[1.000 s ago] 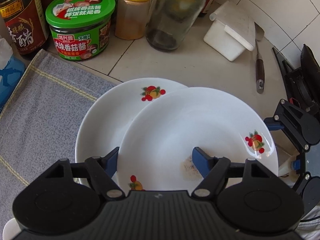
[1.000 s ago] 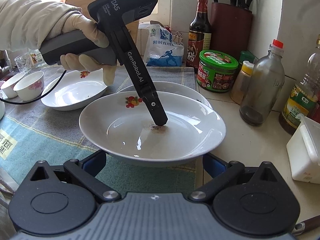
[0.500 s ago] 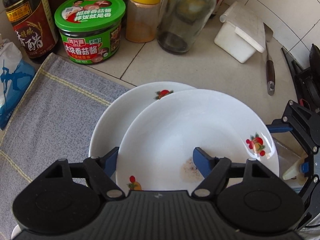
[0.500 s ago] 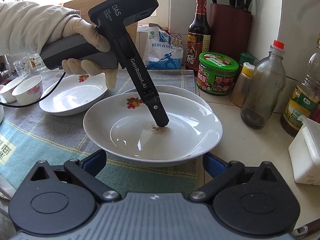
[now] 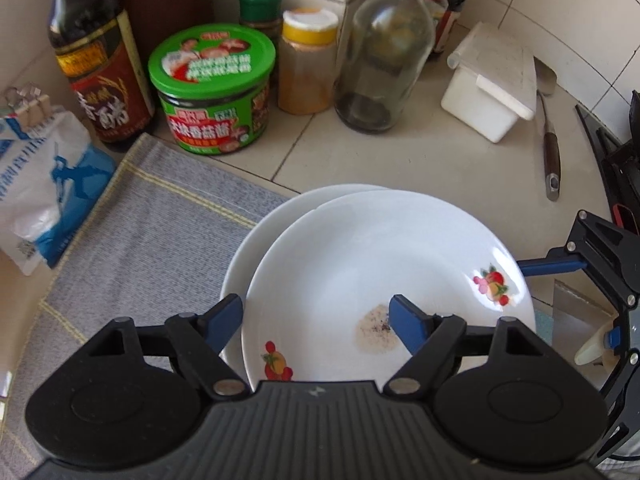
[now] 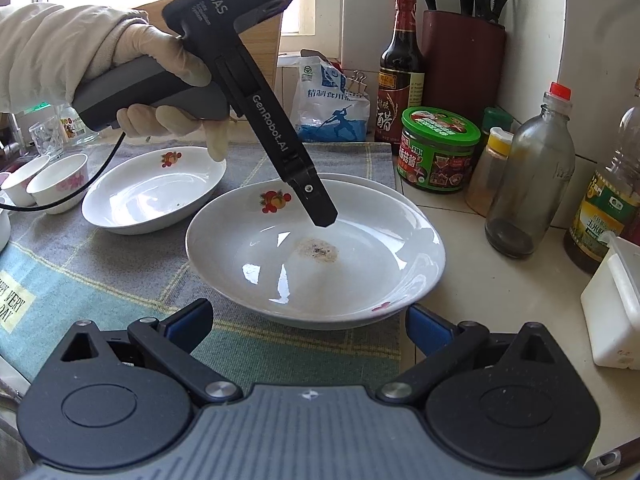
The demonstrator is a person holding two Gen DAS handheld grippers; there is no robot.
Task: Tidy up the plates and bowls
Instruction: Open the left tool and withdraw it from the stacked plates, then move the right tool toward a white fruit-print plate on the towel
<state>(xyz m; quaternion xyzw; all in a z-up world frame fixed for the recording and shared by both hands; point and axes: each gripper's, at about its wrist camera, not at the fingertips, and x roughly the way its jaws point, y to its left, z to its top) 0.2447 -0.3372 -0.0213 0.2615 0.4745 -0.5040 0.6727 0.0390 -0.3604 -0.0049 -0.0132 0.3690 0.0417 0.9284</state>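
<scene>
Two plates sit stacked, the top plate (image 6: pixel 316 256) nested slightly off-centre on the lower plate (image 5: pixel 256 236), beside the green-lidded jar (image 6: pixel 440 148). Left tongs (image 5: pixel 316 318) have just been opening, straddling the top plate's rim without pressing, likely having set it down. Right tongs (image 6: pixel 308 326) hang wide open, empty, just short of the top plate.

Home kitchen; tiled counter (image 5: pixel 400 160); vinegar bottle (image 6: pixel 401 80); knife block (image 6: pixel 464 60)
</scene>
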